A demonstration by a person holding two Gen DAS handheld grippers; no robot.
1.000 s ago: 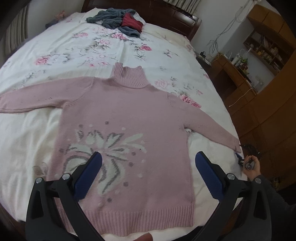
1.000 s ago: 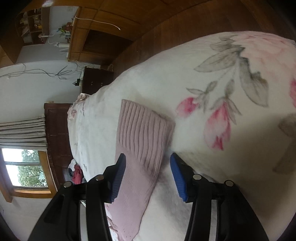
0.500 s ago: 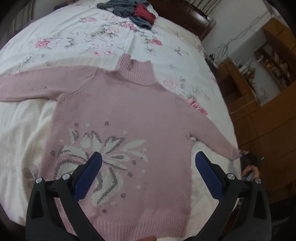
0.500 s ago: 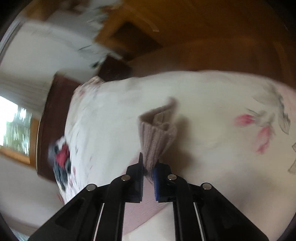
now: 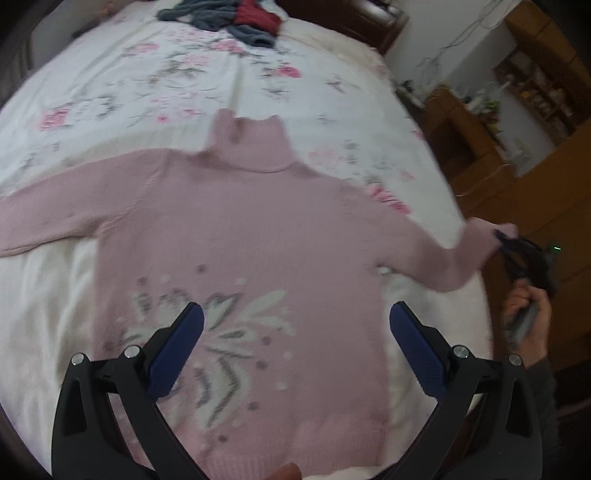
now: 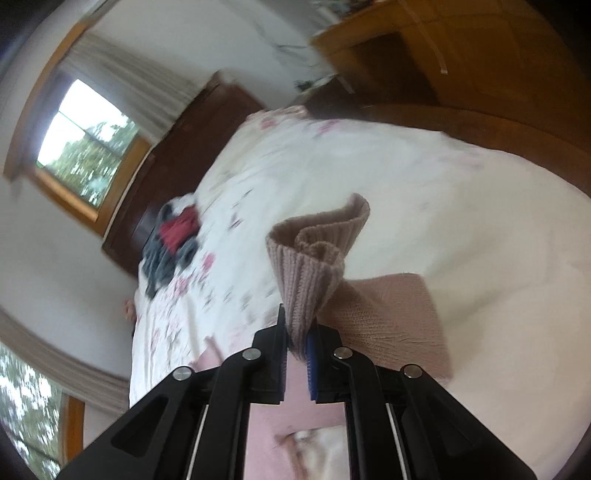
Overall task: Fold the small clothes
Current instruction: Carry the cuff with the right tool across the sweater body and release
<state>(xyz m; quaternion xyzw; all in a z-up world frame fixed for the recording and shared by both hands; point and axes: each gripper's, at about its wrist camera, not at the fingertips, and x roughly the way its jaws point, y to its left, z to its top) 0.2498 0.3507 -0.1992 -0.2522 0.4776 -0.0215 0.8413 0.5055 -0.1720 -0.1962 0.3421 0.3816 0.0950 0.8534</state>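
Each tool [image 5: 295, 347] is black with blue pads [image 5: 173, 354] and silver screws.

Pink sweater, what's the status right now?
Right hand-held gripper shut on sweater cuff. Left hand-held gripper open above pink sweater. Nothing blocking.

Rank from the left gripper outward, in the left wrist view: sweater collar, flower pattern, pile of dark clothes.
1. Flower pattern, between the left gripper's open fingers.
2. Sweater collar, mid-bed, beyond the chest.
3. Pile of dark clothes, far end of the bed.
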